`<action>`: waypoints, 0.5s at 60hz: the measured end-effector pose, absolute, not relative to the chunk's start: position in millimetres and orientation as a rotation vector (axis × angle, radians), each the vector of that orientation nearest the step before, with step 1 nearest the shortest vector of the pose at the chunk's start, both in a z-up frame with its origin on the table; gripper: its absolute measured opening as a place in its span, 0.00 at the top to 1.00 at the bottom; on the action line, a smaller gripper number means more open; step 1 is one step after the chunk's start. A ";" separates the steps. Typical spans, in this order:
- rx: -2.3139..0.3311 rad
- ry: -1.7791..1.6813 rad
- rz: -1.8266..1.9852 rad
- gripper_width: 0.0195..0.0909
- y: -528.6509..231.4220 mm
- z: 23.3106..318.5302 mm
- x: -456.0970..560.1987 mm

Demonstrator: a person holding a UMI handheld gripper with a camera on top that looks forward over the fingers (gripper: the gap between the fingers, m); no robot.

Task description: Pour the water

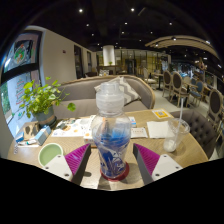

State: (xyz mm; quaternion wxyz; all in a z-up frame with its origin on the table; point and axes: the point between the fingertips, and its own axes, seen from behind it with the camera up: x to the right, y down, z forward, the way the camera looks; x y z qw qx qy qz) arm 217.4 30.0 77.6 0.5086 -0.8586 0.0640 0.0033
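Jaws clamped on water bottle, upright over table; glass nearby.

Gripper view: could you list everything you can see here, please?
Bottle: one, clear with white cap and blue label, between the fingers.
Cup: one, clear, on the table right of the bottle.
Table: one, light wood, round.
Potted plant: one, green, on the table's left.
Papers: several, white, beyond the bottle.
Sofa: one, grey, behind the table.
Gripper: one, magenta pads; whether the fingers press the bottle cannot be told.
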 end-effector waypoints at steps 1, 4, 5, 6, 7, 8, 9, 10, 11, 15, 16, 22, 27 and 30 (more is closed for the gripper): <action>-2.081 0.160 0.004 0.10 26.5 79.3 218.4; -2.111 0.180 -0.017 0.07 13.9 86.0 220.0; -2.115 0.183 -0.019 0.07 8.3 89.9 218.4; -2.119 0.183 -0.018 0.08 3.8 94.2 216.3; -2.121 0.180 -0.018 0.08 -0.5 98.9 214.4; -2.124 0.180 -0.020 0.07 -5.4 103.3 212.9; -2.129 0.180 -0.025 0.08 -11.0 107.6 211.5; -2.134 0.182 -0.031 0.08 -17.1 112.1 210.0; -2.138 0.183 -0.036 0.07 -23.5 116.7 207.9; -2.156 0.173 -0.052 0.07 -49.3 135.7 197.8; -2.161 0.174 -0.057 0.07 -56.8 140.4 194.5; -2.185 0.171 -0.079 0.08 -103.4 169.6 174.4; -2.204 0.181 -0.109 0.08 -141.8 189.1 160.8; -2.201 0.188 -0.111 0.08 -162.0 200.2 150.7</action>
